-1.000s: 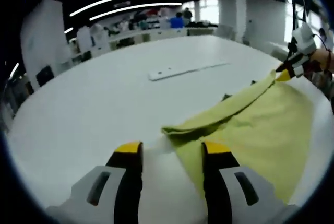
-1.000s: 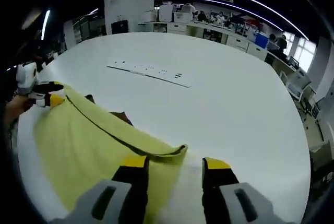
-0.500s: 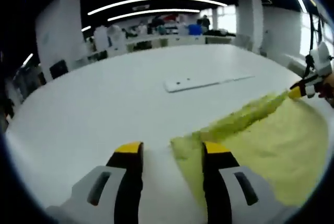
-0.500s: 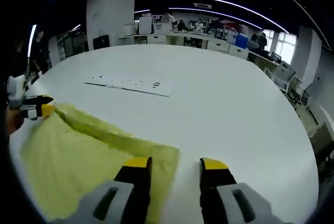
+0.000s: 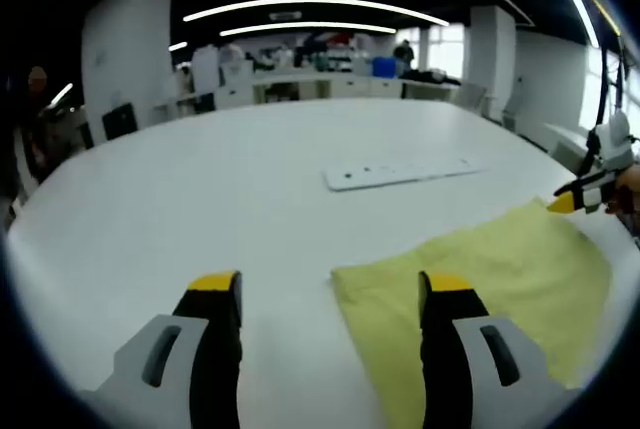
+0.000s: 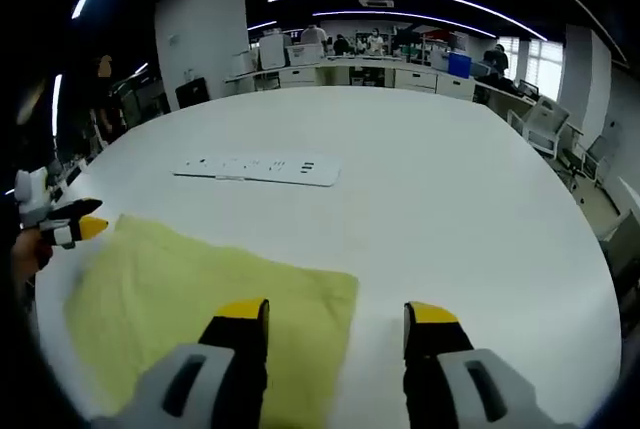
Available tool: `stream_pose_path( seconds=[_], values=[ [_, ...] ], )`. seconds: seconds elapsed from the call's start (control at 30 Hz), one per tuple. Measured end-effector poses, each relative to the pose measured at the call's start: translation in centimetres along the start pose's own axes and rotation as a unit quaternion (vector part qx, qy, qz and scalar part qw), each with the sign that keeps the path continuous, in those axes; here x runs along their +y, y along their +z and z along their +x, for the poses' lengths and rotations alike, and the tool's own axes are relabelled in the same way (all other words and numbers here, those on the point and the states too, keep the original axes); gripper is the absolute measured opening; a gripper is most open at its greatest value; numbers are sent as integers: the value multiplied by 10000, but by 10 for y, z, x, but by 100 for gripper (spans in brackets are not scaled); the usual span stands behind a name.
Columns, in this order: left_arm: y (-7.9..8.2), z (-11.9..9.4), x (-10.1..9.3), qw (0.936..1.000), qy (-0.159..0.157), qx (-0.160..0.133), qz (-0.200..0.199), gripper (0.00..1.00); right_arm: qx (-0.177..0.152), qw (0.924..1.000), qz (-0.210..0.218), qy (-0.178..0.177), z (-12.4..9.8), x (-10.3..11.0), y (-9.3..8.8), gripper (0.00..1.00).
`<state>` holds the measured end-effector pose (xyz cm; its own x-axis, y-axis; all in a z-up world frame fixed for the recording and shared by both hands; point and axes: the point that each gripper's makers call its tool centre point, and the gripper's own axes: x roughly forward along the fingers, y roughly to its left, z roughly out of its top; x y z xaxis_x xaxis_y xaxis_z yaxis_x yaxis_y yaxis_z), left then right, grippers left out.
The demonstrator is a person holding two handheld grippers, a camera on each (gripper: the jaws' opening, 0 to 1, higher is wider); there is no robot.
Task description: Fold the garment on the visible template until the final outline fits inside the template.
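A yellow-green garment (image 5: 490, 269) lies flat on the white round table (image 5: 200, 199), folded into a rough rectangle. My left gripper (image 5: 331, 285) is open just above the table. The garment's near corner sits between its jaws, and the right jaw hangs over the cloth. In the right gripper view the same garment (image 6: 190, 289) spreads to the left. My right gripper (image 6: 337, 312) is open at the opposite corner, its left jaw over the cloth's edge. Each gripper also appears small at the far corner in the other's view: the right gripper (image 5: 588, 187) and the left gripper (image 6: 58, 222).
A long white power strip (image 5: 402, 171) (image 6: 258, 168) lies on the table beyond the garment. A hand (image 6: 25, 254) holds the far gripper at the table's edge. Desks, chairs (image 6: 545, 129) and people stand in the room behind.
The garment's lifted, rumpled far edge has come down and the cloth now lies smooth and flat. Both grippers' jaws have spread wider.
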<state>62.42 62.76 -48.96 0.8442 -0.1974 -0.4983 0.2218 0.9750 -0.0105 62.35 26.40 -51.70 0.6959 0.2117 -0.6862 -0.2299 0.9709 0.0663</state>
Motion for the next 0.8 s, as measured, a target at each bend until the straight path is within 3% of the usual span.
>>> stream_pose_path(
  seconds=[0.27,0.5,0.8],
  values=[
    [-3,-29,-5,9995,-278,128,60,87,134,9990,-10,432,-30,28,-5,75],
    [-18,-63,-8,9985,-498,209,-36,95,182,9969,-97,764,-55,53,-17,85],
    [-38,-94,-21,9970,-727,279,-39,97,244,9965,-420,681,-87,56,-41,89]
  ],
)
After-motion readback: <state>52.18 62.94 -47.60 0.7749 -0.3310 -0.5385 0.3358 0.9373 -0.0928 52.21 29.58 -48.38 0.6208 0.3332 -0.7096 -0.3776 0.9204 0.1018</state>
